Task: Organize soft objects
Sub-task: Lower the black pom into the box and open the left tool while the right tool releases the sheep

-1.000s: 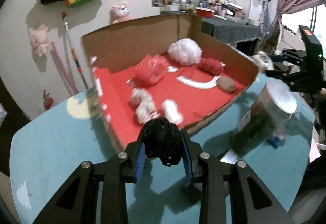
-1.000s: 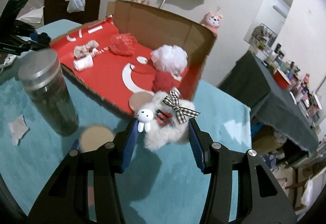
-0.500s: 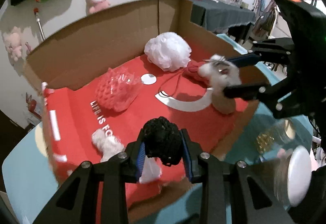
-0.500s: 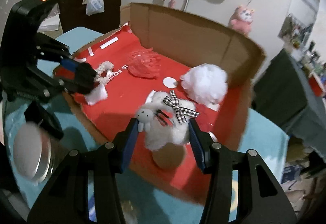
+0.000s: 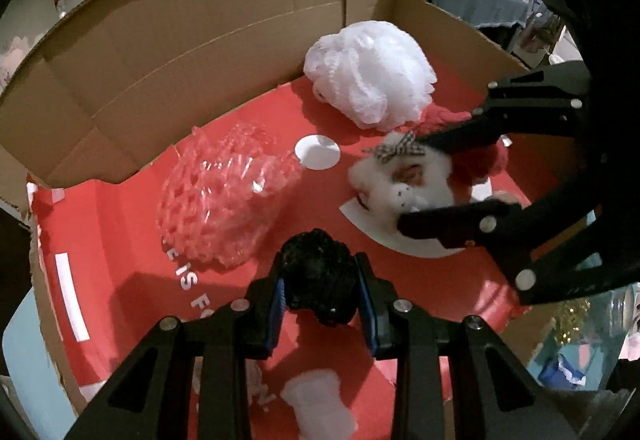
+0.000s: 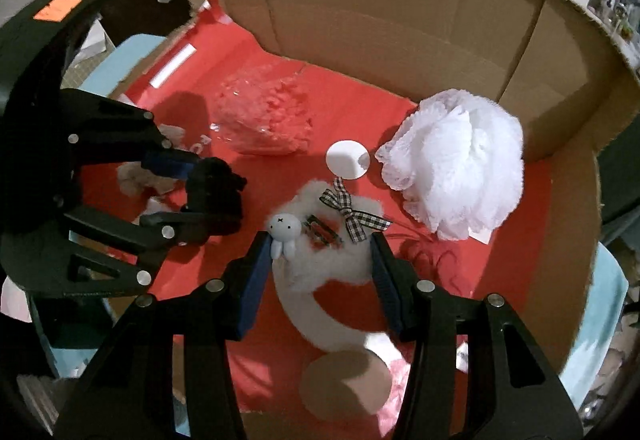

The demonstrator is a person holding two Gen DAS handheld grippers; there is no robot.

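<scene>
My left gripper (image 5: 320,292) is shut on a black fuzzy ball (image 5: 318,276) and holds it over the red floor of the cardboard box (image 5: 180,40). My right gripper (image 6: 320,260) is shut on a white fluffy plush (image 6: 332,260) with a checked bow and a small bunny charm, also over the box floor. In the left wrist view the right gripper (image 5: 420,176) holds the plush (image 5: 404,180) just beyond the ball. In the right wrist view the left gripper (image 6: 192,192) holds the ball (image 6: 216,192) to the left of the plush.
In the box lie a white mesh pouf (image 5: 372,72), a pink-tinted clear bubble bag (image 5: 228,196), a red fuzzy item (image 5: 480,160) and a small white roll (image 5: 320,408). The box's tall cardboard walls (image 6: 400,12) stand behind. The teal tablecloth (image 6: 608,320) surrounds the box.
Both grippers moved forward from above the teal table to over the box interior, each still holding its object. They now sit close together.
</scene>
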